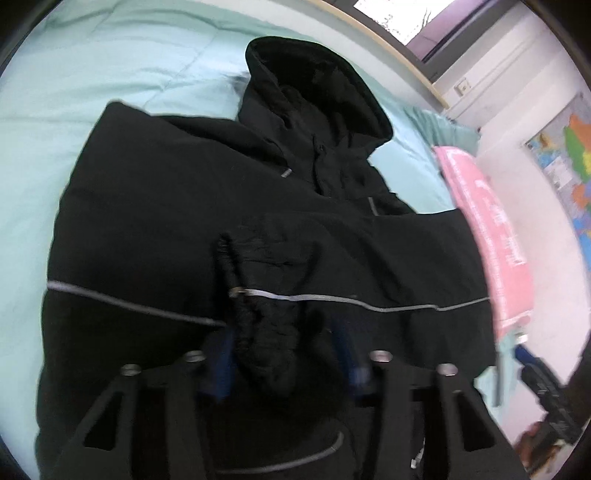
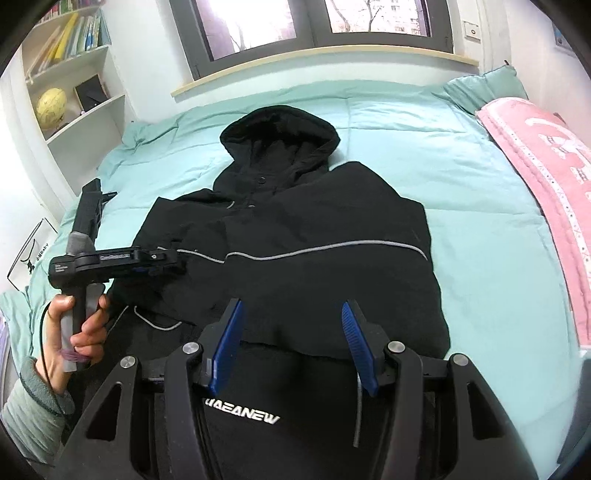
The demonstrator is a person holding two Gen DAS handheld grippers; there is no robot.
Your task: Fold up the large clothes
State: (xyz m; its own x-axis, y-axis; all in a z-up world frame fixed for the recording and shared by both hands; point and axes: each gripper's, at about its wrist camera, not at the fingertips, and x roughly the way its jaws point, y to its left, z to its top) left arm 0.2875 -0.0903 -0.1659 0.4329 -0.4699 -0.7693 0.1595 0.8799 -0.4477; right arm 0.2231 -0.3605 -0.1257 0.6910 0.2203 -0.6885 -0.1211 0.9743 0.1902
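A large black hooded jacket (image 2: 295, 236) with a grey reflective stripe lies face up on the bed, hood toward the window. It also fills the left wrist view (image 1: 184, 206). My left gripper (image 1: 284, 343) holds a bunched cuff of the jacket's sleeve (image 1: 266, 332) between its blue pads, with the sleeve laid across the chest. The left gripper also shows in the right wrist view (image 2: 173, 258) at the jacket's left side, held by a hand. My right gripper (image 2: 291, 332) is open and empty above the jacket's lower part.
The bed has a mint-green quilt (image 2: 461, 177). A pink blanket (image 2: 546, 177) lies along its right side. A white bookshelf (image 2: 70, 74) stands at the far left, and a window (image 2: 314, 22) is behind the bed. A wall map (image 1: 569, 177) hangs at right.
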